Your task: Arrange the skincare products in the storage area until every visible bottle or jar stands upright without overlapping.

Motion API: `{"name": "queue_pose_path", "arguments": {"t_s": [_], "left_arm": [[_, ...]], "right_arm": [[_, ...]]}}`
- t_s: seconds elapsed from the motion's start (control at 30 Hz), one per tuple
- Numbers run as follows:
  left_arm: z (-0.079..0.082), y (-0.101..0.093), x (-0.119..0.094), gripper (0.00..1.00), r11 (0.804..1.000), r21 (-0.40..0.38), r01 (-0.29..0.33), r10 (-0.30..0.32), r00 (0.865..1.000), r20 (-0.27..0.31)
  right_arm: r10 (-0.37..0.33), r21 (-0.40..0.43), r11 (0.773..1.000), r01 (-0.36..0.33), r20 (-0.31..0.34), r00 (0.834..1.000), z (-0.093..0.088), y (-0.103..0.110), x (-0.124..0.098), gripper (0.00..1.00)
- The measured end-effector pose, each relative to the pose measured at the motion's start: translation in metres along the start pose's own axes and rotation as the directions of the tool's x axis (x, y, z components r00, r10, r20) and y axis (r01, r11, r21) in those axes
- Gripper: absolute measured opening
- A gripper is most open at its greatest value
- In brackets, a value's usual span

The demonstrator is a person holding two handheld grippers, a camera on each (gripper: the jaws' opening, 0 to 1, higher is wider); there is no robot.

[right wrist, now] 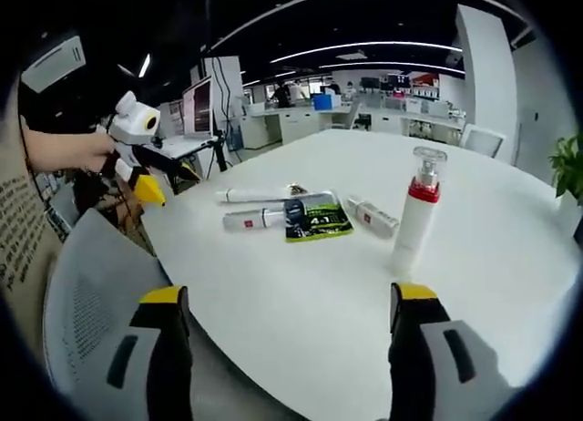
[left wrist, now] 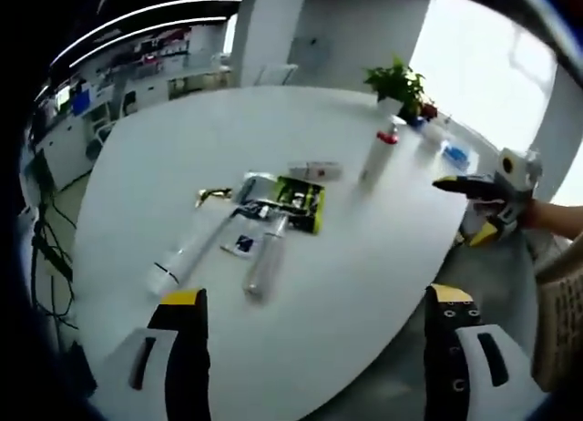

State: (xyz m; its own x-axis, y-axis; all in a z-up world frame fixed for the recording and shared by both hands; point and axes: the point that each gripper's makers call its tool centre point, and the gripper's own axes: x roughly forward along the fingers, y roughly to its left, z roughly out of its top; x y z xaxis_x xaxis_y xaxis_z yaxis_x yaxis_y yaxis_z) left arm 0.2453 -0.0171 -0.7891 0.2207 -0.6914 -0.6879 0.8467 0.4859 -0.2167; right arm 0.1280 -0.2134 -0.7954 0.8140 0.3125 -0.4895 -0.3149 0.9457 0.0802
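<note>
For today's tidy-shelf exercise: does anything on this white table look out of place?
Yes. Only the white pump bottle with the red collar stands upright. Two long white tubes, a small white box and a green and black sachet lie flat beside it on the white round table, clustered closely.

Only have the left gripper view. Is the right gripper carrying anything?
Observer: No. In the right gripper view the right gripper is open, with its jaws wide apart and nothing between them.
Operator: Anything between it and the table?
Observer: A grey chair sits at the near edge of the table, on the left of that view.
Operator: Is the standing bottle capped?
Observer: Yes. The upright bottle has a clear cap above its red collar.
</note>
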Motion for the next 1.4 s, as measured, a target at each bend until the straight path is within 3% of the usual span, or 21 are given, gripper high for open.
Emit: {"name": "queue_pose_path", "arguments": {"t_s": [0.43, 0.7, 0.93, 1.27, 1.4], "left_arm": [[0.009, 0.025, 0.028, 0.96, 1.000, 0.025, 0.014, -0.012, 0.996, -0.094], [0.026, 0.035, 0.054, 0.96, 0.997, 0.077, 0.030, -0.019, 0.990, -0.137], [0.040, 0.059, 0.074, 0.96, 0.991, 0.129, 0.025, 0.000, 0.983, -0.186], [0.041, 0.096, 0.094, 0.95, 0.984, 0.176, 0.007, 0.044, 0.958, -0.284], [0.039, 0.114, 0.099, 0.94, 0.979, 0.203, -0.010, 0.079, 0.940, -0.333]], "right_arm": [[-0.012, -0.009, 1.000, 0.011, -0.021, 1.000, -0.005, -0.004, 0.004, 0.89], [-0.024, 0.021, 0.999, 0.025, -0.014, 1.000, -0.005, -0.010, 0.003, 0.89], [-0.036, 0.046, 0.998, 0.036, -0.007, 0.999, -0.006, -0.017, 0.003, 0.89], [-0.066, 0.078, 0.995, 0.065, 0.003, 0.998, -0.008, -0.029, 0.004, 0.87], [-0.070, 0.072, 0.995, 0.070, -0.006, 0.998, -0.010, -0.029, 0.005, 0.87]]}}
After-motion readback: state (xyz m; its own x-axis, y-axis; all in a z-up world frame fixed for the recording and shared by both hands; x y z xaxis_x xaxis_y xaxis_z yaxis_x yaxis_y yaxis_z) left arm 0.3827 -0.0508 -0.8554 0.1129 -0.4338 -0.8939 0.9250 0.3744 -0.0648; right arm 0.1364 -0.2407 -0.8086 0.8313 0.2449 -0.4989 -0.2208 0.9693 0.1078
